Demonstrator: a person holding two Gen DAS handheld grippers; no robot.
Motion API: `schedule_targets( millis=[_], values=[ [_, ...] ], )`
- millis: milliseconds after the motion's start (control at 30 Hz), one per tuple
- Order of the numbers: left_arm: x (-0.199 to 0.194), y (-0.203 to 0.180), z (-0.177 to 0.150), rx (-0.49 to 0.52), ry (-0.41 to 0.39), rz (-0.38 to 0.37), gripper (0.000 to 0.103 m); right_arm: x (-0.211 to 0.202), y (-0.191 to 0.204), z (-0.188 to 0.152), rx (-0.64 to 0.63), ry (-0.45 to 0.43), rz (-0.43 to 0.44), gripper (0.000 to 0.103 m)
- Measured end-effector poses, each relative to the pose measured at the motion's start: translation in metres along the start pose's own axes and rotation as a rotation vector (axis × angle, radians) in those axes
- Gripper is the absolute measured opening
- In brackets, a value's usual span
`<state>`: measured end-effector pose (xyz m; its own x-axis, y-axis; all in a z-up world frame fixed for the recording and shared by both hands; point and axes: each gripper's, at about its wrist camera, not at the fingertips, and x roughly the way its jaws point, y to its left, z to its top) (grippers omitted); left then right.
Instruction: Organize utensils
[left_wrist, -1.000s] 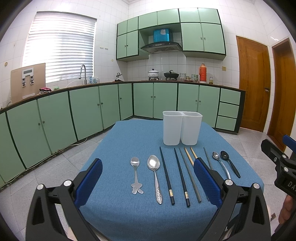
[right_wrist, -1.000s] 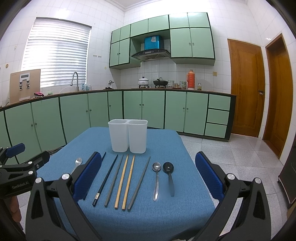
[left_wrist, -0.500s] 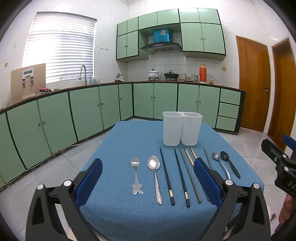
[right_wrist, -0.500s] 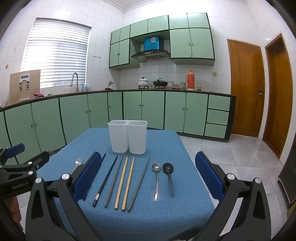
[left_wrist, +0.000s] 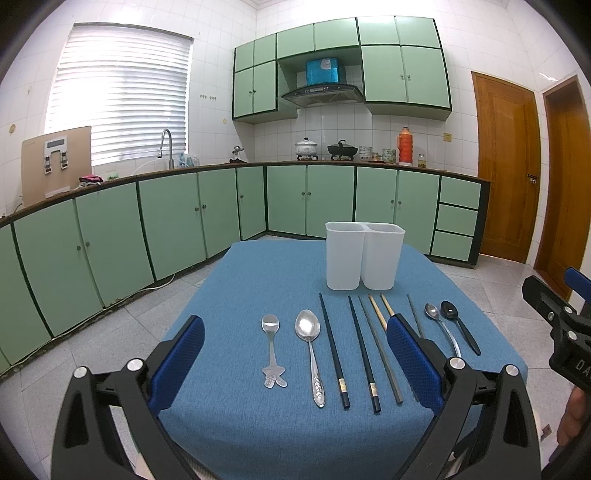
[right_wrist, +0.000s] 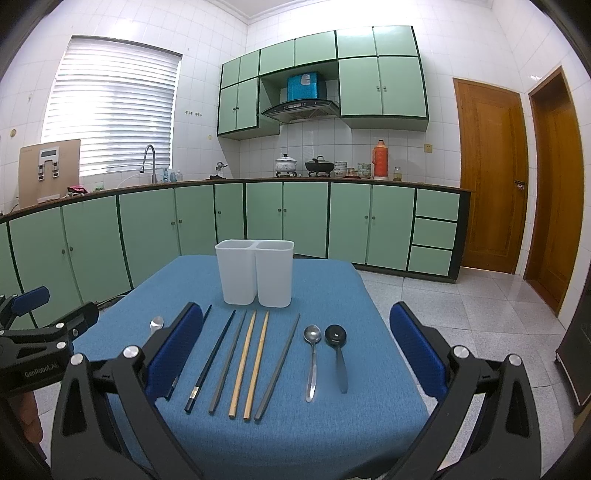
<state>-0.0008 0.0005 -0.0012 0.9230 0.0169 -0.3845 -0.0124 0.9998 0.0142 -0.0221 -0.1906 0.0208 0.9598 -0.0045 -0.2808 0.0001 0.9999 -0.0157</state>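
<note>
Green-cabinet kitchen, blue table (left_wrist: 258, 266) laid with utensils, nothing sorted yet.

Both the left gripper (left_wrist: 295, 360) and right gripper (right_wrist: 295, 349) hang above the near edge, jaws wide apart and empty. Spoons (left_wrist: 309, 334) and chopsticks (right_wrist: 243, 363) lie in a row before the twin white holder (right_wrist: 255, 271). The pieces are thin, flat and close together, so a pinch may slip or drag a neighbour; the light holder could tip if knocked.
</note>
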Motion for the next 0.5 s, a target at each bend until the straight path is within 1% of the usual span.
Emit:
schedule_targets(
  millis=[100,233,367,500],
  values=[
    [0.002,0.002,0.002,0.0,0.005,0.006,0.097,0.004,0.0,0.001,0.0,0.004,-0.01,0.098],
    [0.014,0.012,0.004,0.008,0.031,0.041,0.097,0.019,-0.005,-0.001,-0.008,0.02,-0.056,0.098],
    [0.039,0.032,0.003,-0.02,0.093,0.085,0.097,0.047,-0.02,-0.002,0.01,0.065,-0.116,0.098],
    [0.077,0.053,0.001,-0.029,0.169,0.143,0.097,0.083,-0.035,-0.01,0.014,0.123,-0.169,0.098]
  ],
)
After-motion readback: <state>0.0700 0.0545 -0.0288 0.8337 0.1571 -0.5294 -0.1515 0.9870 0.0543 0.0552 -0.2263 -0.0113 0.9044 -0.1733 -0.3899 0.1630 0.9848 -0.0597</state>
